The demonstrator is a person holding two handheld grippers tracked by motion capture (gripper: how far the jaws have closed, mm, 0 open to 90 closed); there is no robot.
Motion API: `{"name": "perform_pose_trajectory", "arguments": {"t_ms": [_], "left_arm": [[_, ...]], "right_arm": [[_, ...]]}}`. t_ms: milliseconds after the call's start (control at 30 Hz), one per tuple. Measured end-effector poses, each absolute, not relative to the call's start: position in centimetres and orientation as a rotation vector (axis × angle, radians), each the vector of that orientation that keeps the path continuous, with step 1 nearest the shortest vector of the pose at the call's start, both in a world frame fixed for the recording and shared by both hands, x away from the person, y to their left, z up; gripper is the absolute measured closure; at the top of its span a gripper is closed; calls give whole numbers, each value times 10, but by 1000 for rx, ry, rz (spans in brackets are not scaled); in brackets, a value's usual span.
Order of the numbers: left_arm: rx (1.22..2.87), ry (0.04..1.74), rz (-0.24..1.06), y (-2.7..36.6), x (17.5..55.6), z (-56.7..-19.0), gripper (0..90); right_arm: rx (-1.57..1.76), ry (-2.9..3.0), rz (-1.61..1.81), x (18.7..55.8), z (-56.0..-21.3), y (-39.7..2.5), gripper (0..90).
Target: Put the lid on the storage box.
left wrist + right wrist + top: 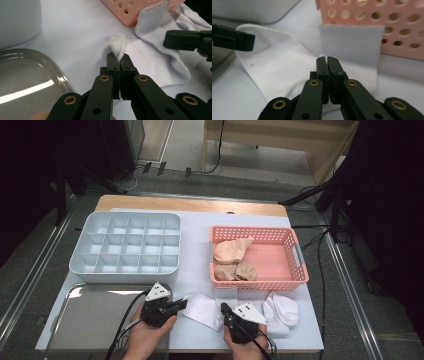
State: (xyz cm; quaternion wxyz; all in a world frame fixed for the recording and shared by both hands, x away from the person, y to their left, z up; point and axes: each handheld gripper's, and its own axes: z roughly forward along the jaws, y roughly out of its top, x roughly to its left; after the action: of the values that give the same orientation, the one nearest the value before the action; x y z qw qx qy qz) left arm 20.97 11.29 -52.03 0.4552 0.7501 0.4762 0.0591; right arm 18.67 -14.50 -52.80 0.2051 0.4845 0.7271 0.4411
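Note:
A white sock [202, 311] lies flat on the white table cover between my two grippers. My left gripper [184, 304] comes in from the left and is shut on the sock's toe end [118, 46], which sticks up from the jaws of the left gripper [119, 56]. From the right, my right gripper [223, 307] is shut on the sock near its ribbed cuff [352, 42], which stands up behind the right gripper [327, 59] against the pink basket [387, 20]. Each gripper also appears across the sock in the other's view: the right gripper [168, 39] and the left gripper [252, 41].
The pink basket [260, 284] holds beige socks [232, 251]. A second white sock [281, 310] lies in front of the basket's right end. A white compartment tray [125, 272] sits at the back left, and a metal tray [95, 320] at the front left, close to my left hand.

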Motion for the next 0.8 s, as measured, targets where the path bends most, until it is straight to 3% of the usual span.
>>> {"name": "perform_pose_trajectory", "arguments": {"t_ms": [333,500,600,633,800], "left_arm": [[1877,1152,124,109,203,-521,900],[1875,1137,96,108,198,-523,890],[1869,1125,95,109,197,-522,813],[1864,1132,107,109,196,-521,706],[1794,1170,108,115,203,-519,619]], "right_arm": [[1402,1903,1353,162,-520,-203,884],[1596,1796,1308,152,-529,-237,819],[1624,1752,1334,149,-526,-246,799],[1615,1724,1364,148,-520,-250,767],[1589,1690,1437,151,-505,-246,674]]}}
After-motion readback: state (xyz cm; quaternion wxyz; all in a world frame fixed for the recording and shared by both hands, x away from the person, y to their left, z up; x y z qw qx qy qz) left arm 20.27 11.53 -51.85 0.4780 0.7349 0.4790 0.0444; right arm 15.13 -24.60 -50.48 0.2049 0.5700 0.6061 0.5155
